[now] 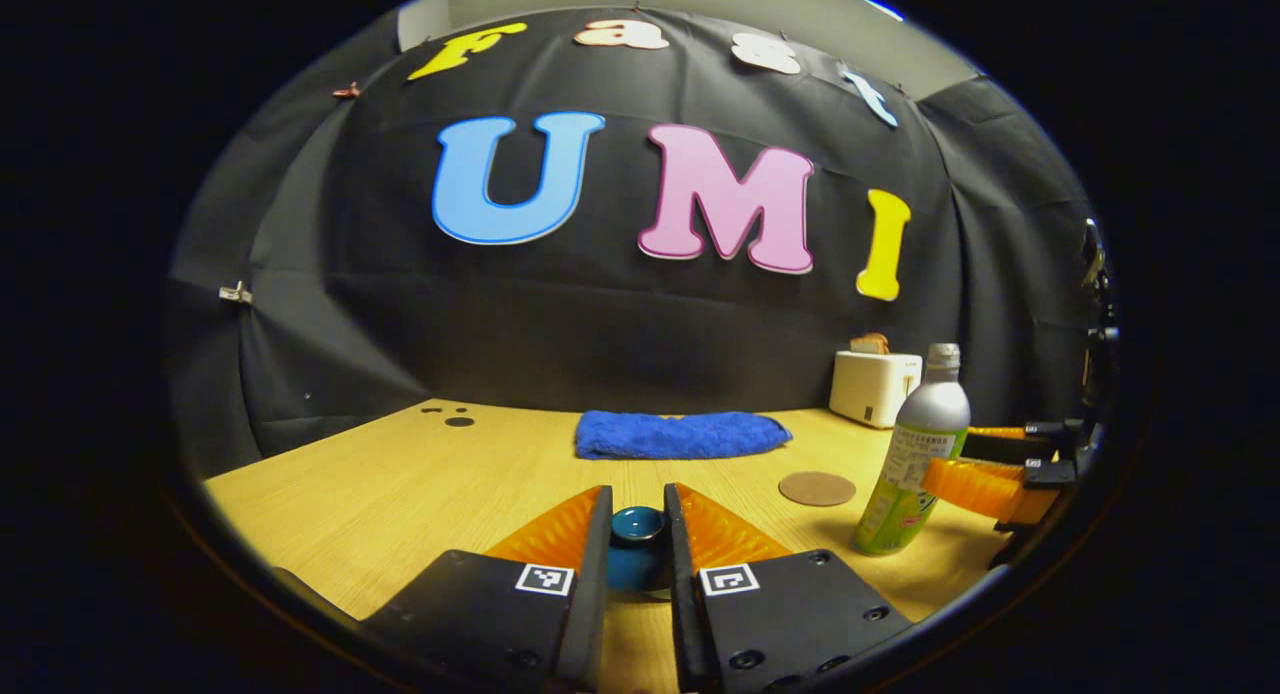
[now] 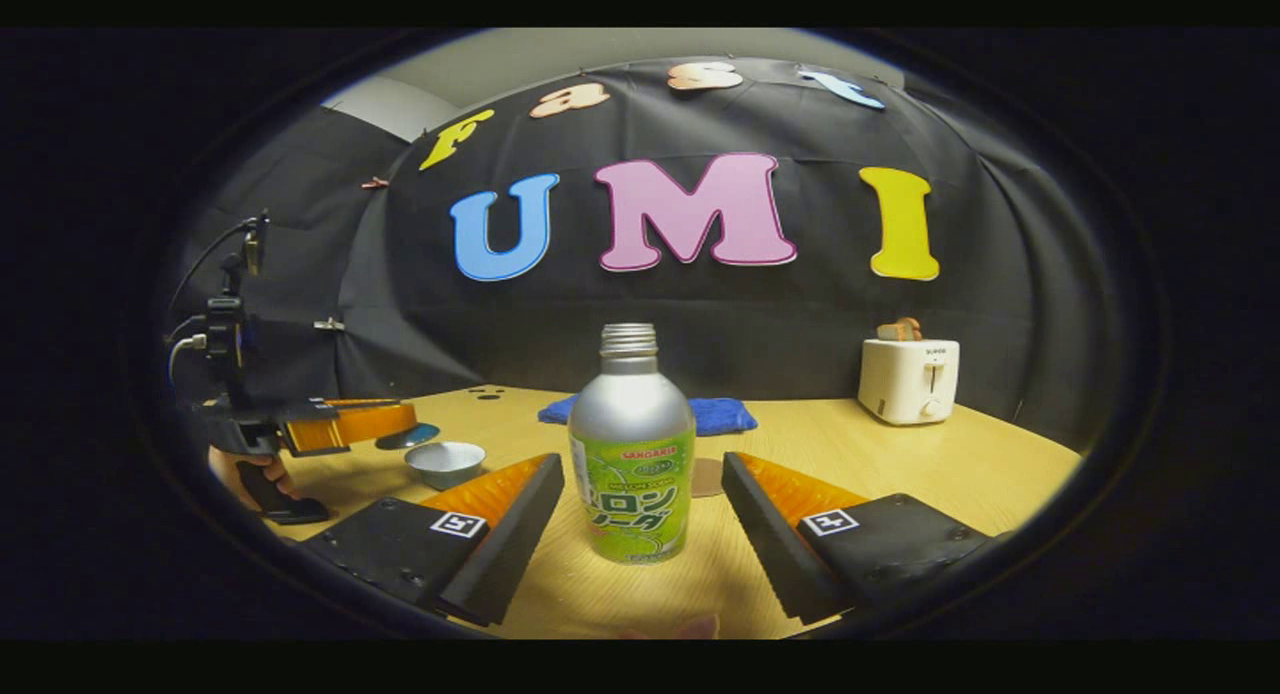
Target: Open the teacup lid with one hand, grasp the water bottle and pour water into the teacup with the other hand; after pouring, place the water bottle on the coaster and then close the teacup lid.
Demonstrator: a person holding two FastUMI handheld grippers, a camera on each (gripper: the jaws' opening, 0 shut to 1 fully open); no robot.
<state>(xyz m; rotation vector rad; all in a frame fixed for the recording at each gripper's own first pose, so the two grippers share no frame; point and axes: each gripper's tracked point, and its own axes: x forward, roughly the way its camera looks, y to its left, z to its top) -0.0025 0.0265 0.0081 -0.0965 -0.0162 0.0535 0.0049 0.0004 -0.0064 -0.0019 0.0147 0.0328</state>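
Two grippers work over a pale wooden tabletop (image 2: pixel 950 474). In the left gripper view, the left gripper (image 1: pixel 638 519) has its fingers pressed on the sides of a dark teal teacup lid (image 1: pixel 637 524), which it holds raised above the wood. In the right gripper view that same gripper appears off to the left of the water bottle (image 2: pixel 632 454), held by a hand (image 2: pixel 240 474), with the lid at its fingertips above and just beside the uncovered teacup (image 2: pixel 445 462), a small bowl-shaped cup with a pale inside that stands on the tabletop.

The right gripper (image 2: pixel 640 514) is spread wide, with the water bottle standing upright between its fingers and a gap on each side, so neither finger touches it. The bottle has a silver shoulder, a green label and a bare threaded neck with no cap on. In the left gripper view, the bottle looks tilted near the edge of the picture, which may be the lens.

A round brown coaster (image 1: pixel 817 488) lies flat just beside the bottle, on its far side. Behind the bottle, near the wall, a folded blue cloth (image 1: pixel 680 435) lies on the wood. To the right of the bottle, also at the back, stands a white toaster (image 2: pixel 908 379) with a slice of bread in its slot.
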